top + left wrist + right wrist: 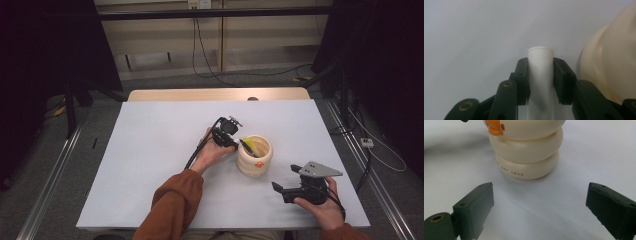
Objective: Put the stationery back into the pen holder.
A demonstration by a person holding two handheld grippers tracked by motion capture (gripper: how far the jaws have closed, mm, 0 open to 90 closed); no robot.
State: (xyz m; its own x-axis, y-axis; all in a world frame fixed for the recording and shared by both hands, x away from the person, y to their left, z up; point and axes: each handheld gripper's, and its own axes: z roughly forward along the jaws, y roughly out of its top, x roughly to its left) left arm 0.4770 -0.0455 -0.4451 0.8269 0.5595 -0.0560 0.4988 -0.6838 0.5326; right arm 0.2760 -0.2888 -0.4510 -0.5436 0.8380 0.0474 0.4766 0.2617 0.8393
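Observation:
A cream, ringed pot point(255, 156) with an orange beak-like knob stands right of the table's middle; something yellow and dark sticks up inside it. My left gripper point(236, 145) is at the pot's left rim. In the left gripper view its jaws point(540, 62) are shut on a white cylinder point(540, 53), with the pot point(614, 57) bulging at the right. My right gripper point(285, 176) rests in a hand near the front right, open, with the pot point(527, 152) ahead of its empty jaws point(540, 188).
A white sheet covers the table point(150, 165), with a strip of bare wood point(215, 94) at its far edge. Cables lie on the floor beyond and to the right. An orange sleeve point(172, 205) reaches in from the front edge.

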